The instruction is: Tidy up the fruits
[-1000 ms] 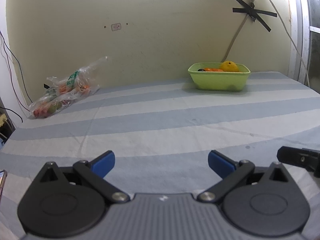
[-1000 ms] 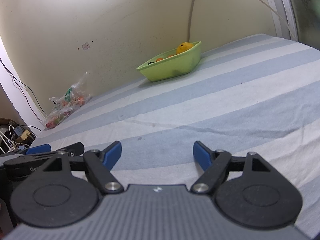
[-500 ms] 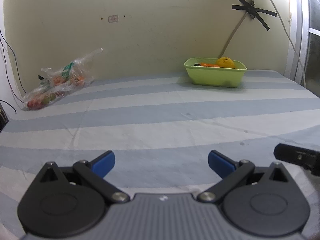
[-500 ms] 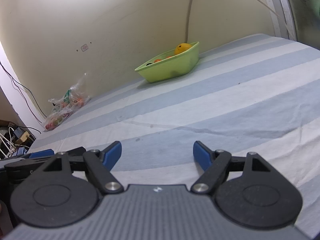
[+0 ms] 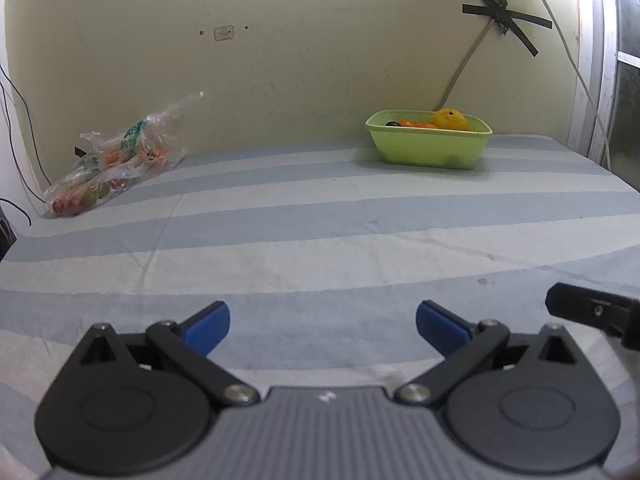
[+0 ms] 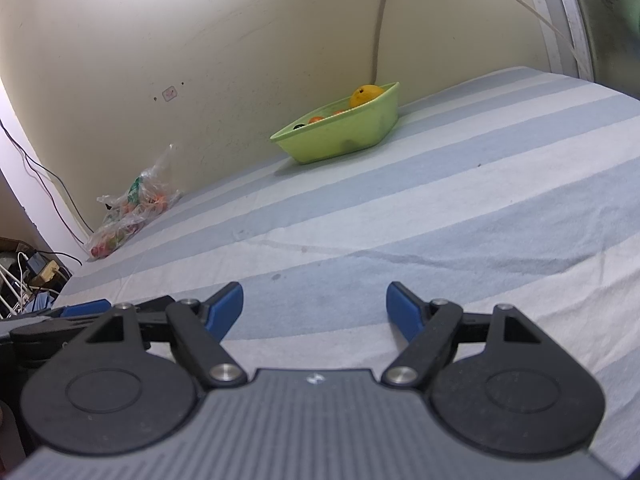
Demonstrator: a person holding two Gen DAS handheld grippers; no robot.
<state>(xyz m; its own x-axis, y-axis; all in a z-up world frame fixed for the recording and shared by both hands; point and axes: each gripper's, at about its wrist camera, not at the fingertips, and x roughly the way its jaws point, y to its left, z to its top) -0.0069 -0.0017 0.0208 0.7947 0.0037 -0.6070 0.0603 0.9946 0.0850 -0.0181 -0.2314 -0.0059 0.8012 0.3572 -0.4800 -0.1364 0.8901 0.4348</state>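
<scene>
A light green tub [image 5: 430,148] stands at the far right of the striped bed by the wall, holding a yellow-orange fruit [image 5: 448,119] and smaller orange and dark fruits. It also shows in the right wrist view [image 6: 340,132]. A clear plastic bag of fruits [image 5: 116,166] lies at the far left against the wall; it also shows in the right wrist view [image 6: 128,208]. My left gripper [image 5: 322,326] is open and empty, low over the near part of the bed. My right gripper [image 6: 314,308] is open and empty, beside it on the right.
The bed is covered with a blue and white striped sheet [image 5: 320,232]. A cable taped to the wall [image 5: 504,24] hangs behind the tub. Wires and a power strip [image 6: 40,272] sit off the bed's left edge.
Both views have shifted slightly: in the left wrist view the tub has moved a little left and the view has levelled. Both grippers stay open and empty.
</scene>
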